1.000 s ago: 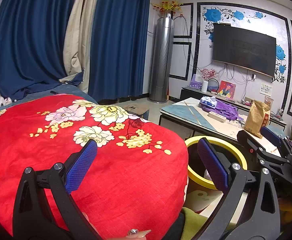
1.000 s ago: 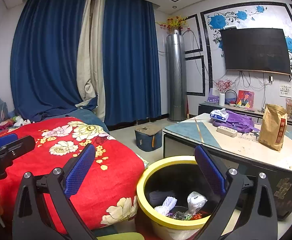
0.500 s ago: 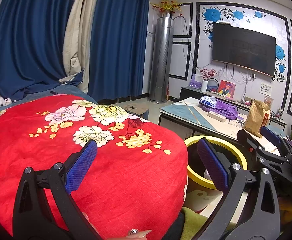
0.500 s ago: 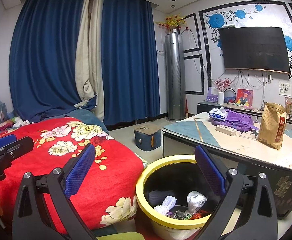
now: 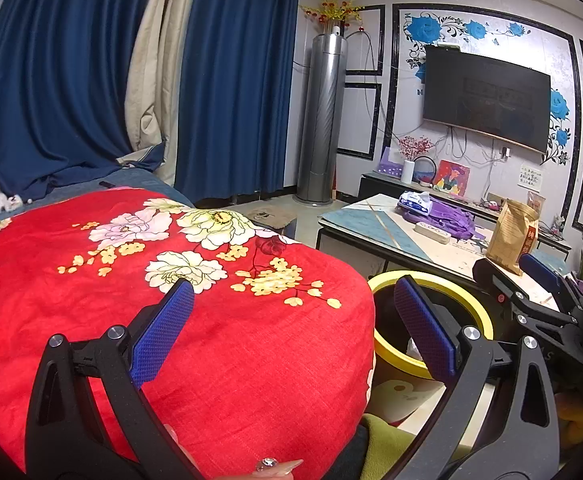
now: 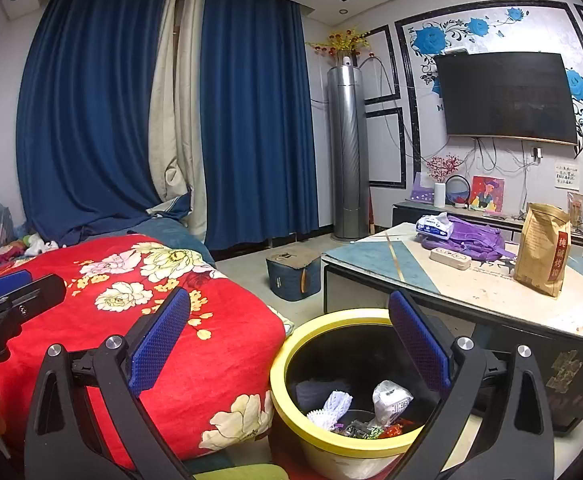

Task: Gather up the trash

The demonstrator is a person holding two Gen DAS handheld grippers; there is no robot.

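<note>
Trash (image 6: 361, 410), crumpled white wrappers and colourful scraps, low inside yellow-rimmed black bin (image 6: 287, 344); both tongs agape, empty.

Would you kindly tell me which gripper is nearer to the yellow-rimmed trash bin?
Right. The right gripper hangs open just above the trash bin, while the left gripper sits open over the red floral blanket beside it.

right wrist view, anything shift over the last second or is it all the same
Almost nothing: the right wrist view drifts very slightly. Both grippers, left and right, stay open and empty. The yellow-rimmed trash bin with wrappers inside, the red floral blanket and the brown paper bag on the coffee table are unchanged.
</note>
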